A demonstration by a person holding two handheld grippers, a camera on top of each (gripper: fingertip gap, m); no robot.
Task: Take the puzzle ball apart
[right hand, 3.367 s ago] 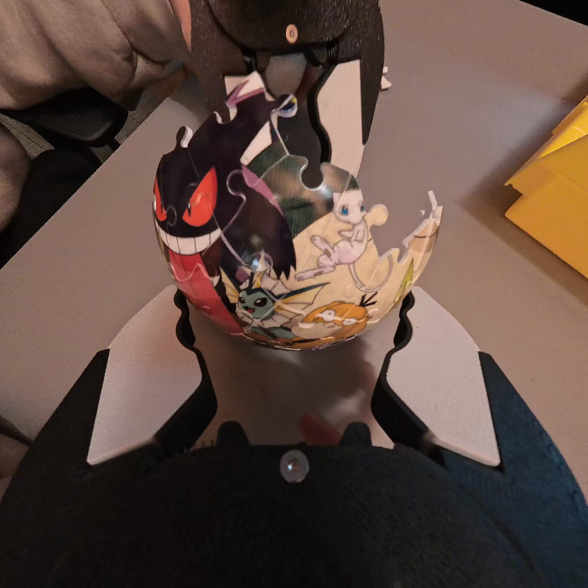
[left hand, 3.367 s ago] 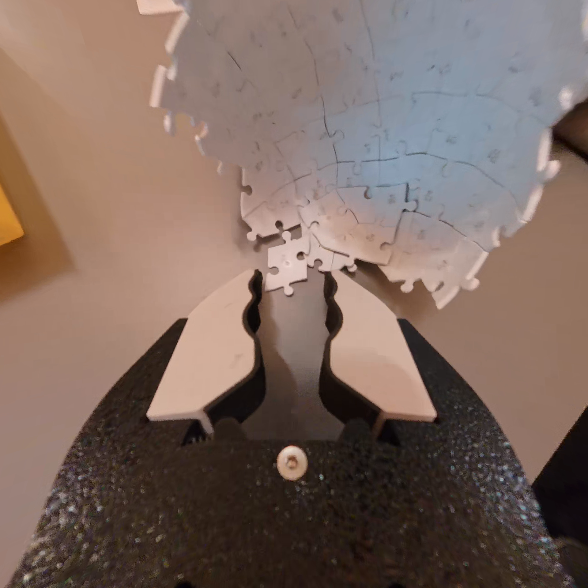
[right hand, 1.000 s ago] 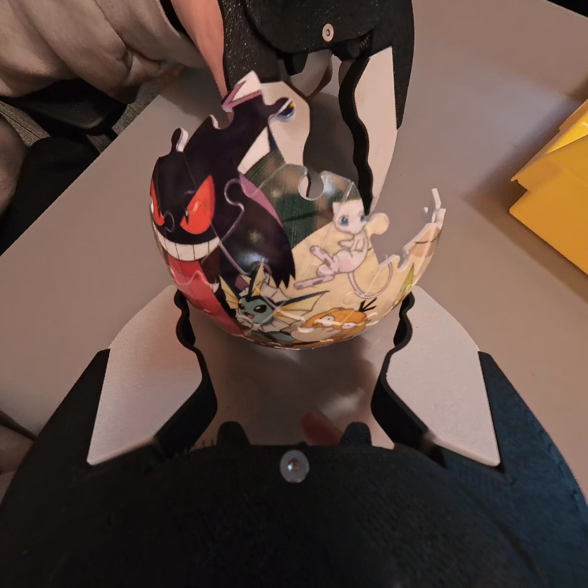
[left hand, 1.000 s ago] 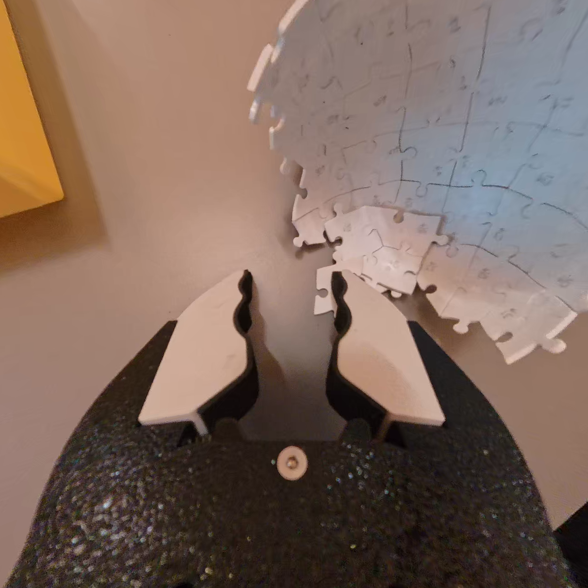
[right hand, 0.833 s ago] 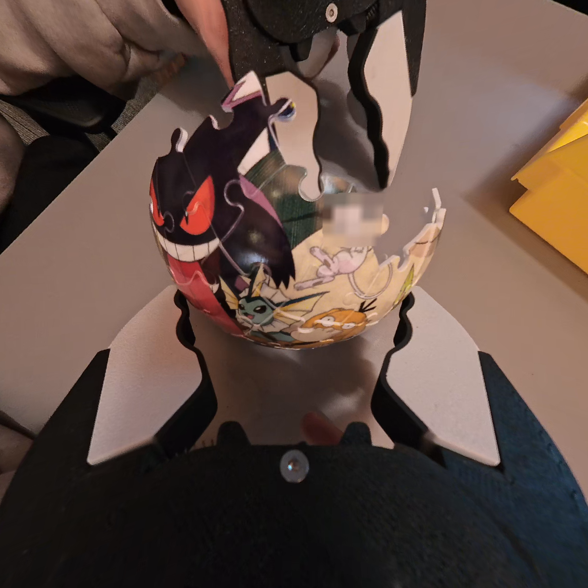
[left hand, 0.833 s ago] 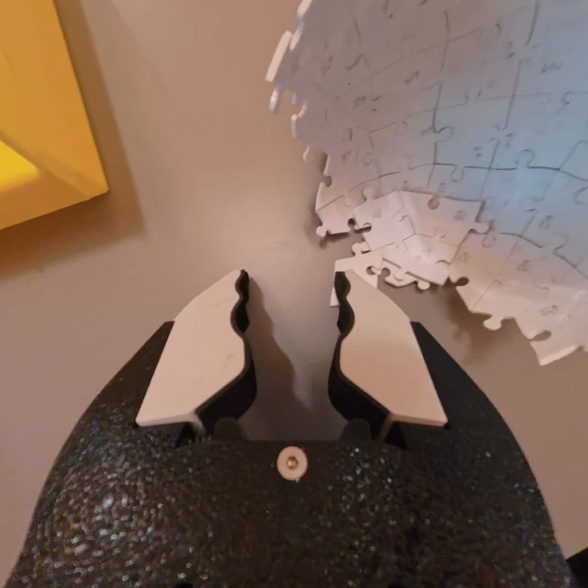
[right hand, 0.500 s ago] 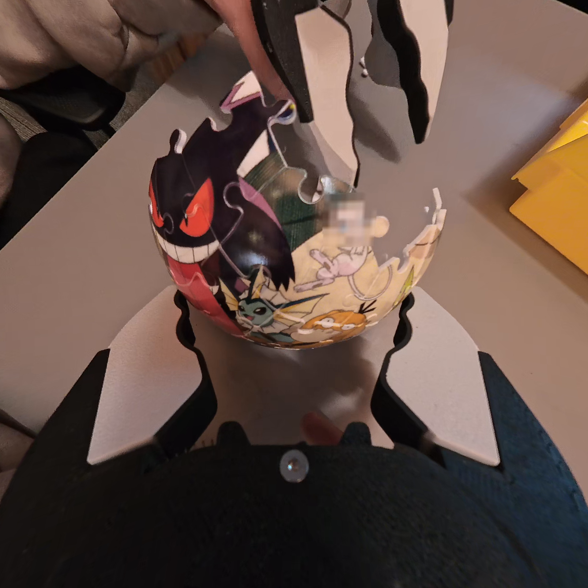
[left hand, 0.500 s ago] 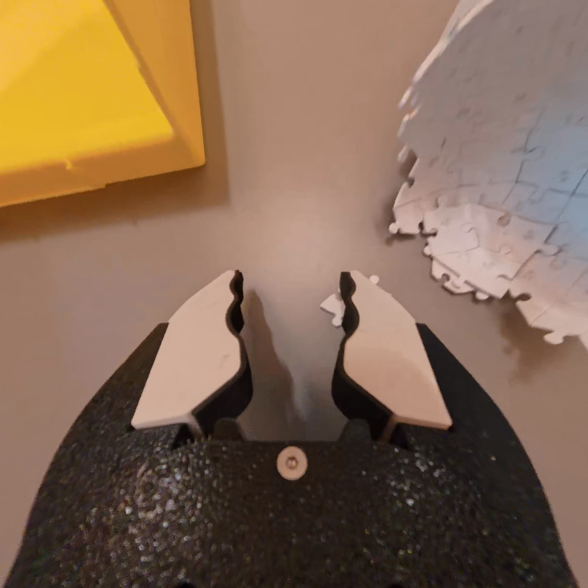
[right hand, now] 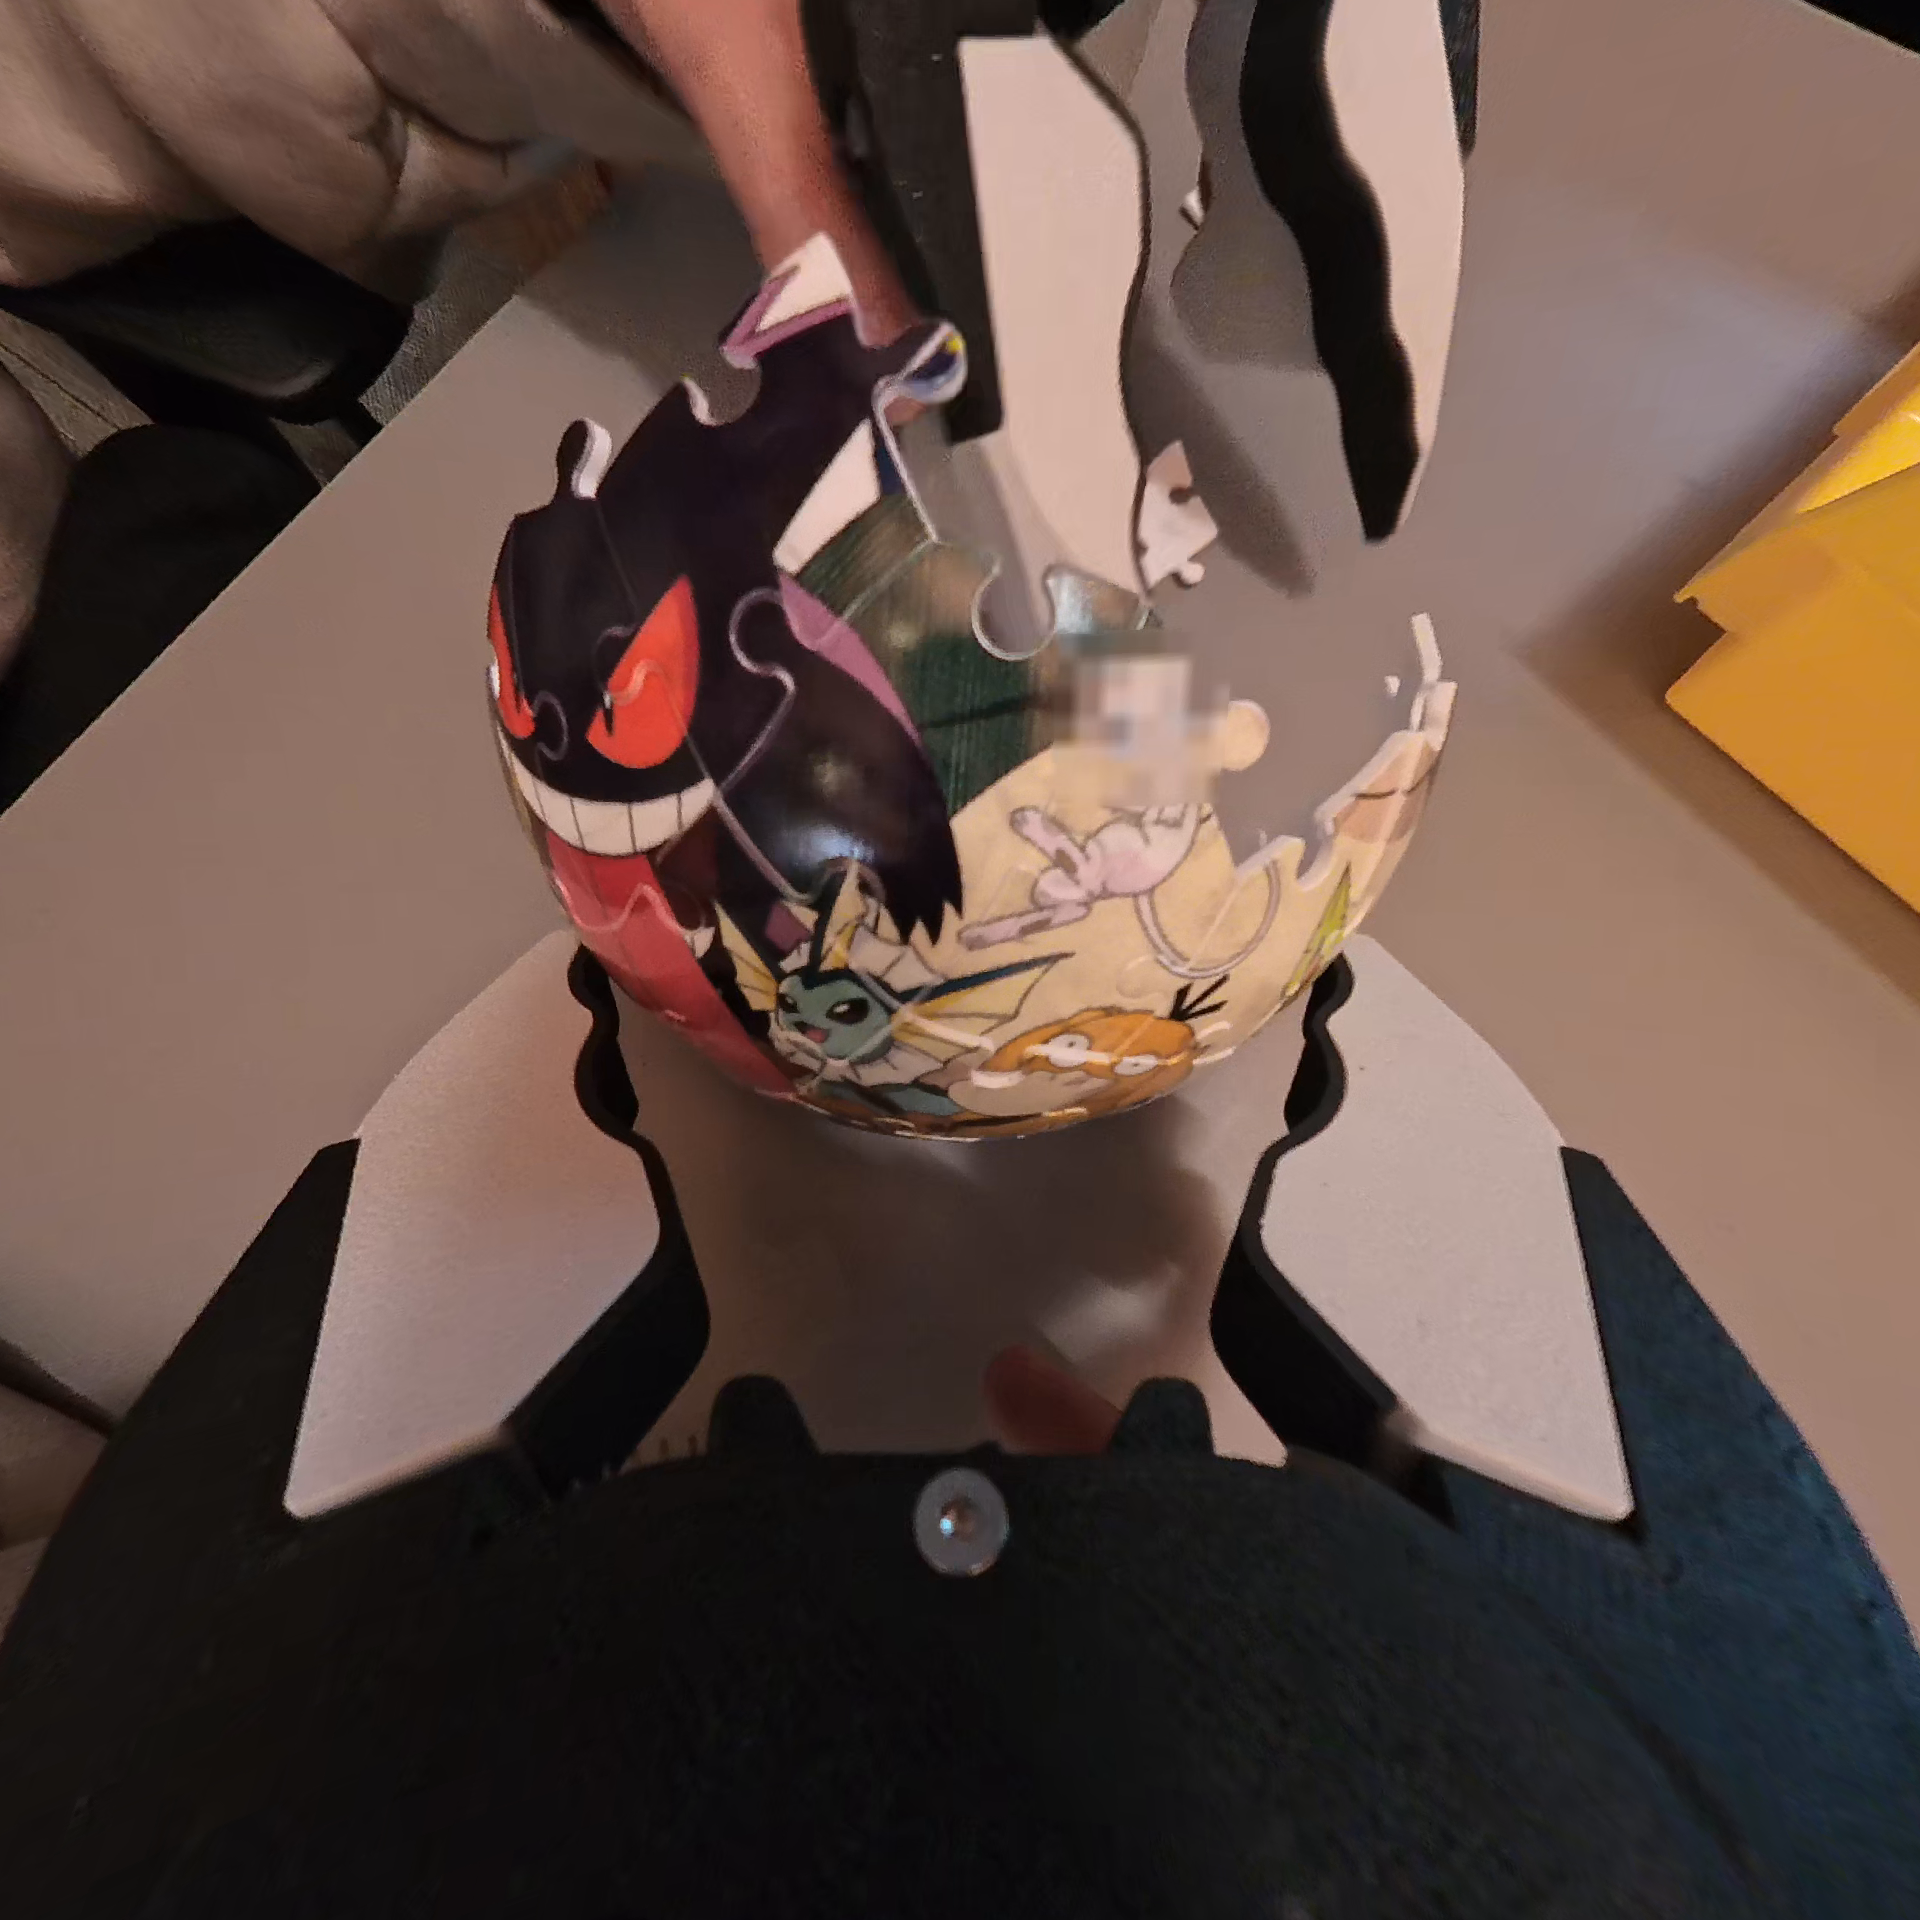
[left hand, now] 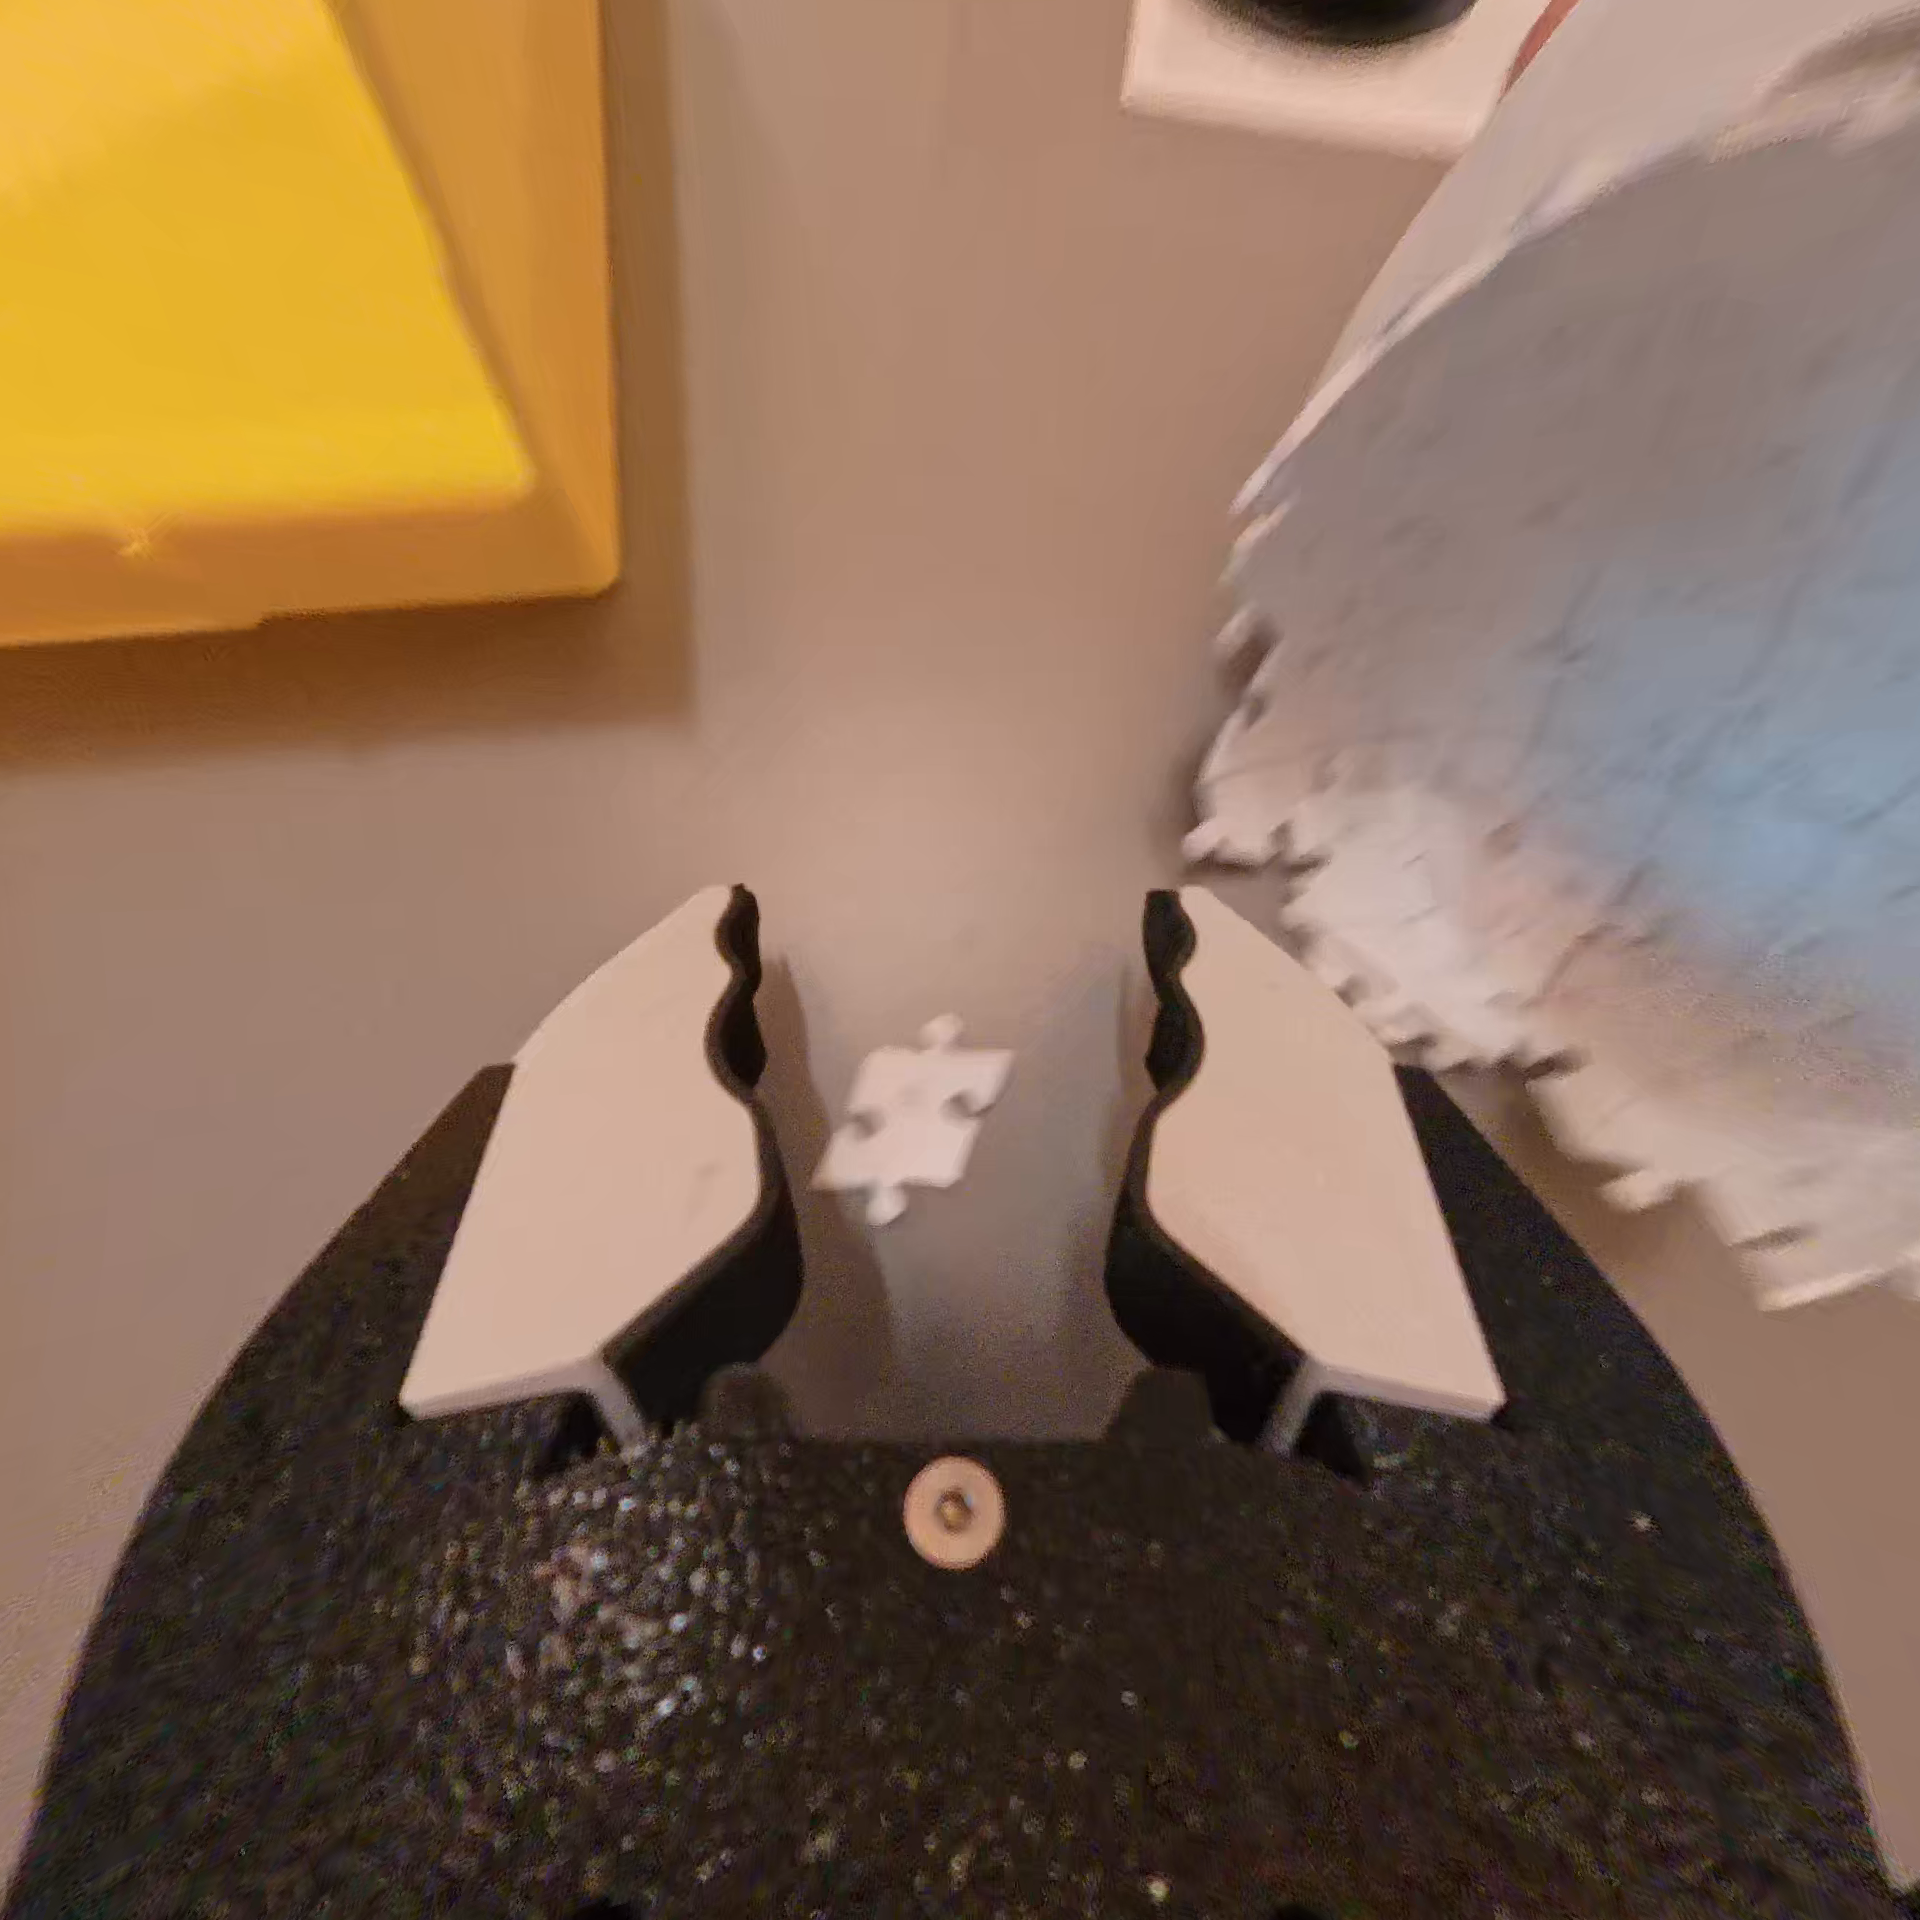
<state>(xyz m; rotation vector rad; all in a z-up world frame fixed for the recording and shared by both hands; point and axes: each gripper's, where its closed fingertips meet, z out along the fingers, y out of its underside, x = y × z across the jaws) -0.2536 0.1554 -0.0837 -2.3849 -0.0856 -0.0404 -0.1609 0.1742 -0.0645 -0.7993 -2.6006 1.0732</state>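
Note:
The puzzle ball [right hand: 935, 831] is an open half shell with cartoon figures printed on its outside. My right gripper [right hand: 956, 997] is shut on its lower part, one finger on each side. In the left wrist view its white inside [left hand: 1579, 727] shows blurred at the right. My left gripper [left hand: 951, 914] is open and stands left of the shell. A single white puzzle piece [left hand: 914, 1127] is loose below and between its fingers, held by neither. In the right wrist view the left gripper [right hand: 1257, 499] hangs above the shell's far rim with the piece [right hand: 1174, 520] under it.
A yellow box [left hand: 260, 312] lies on the grey table [left hand: 883, 520] left of my left gripper, and shows at the right edge of the right wrist view [right hand: 1818, 665]. A white square base [left hand: 1299, 104] sits at the far side. A person's sleeve [right hand: 260, 125] is at upper left.
My left gripper has pulled a piece off the shell's rim, swung left towards the yellow box and opened wider. The piece has come free of its right finger. The right gripper has not moved.

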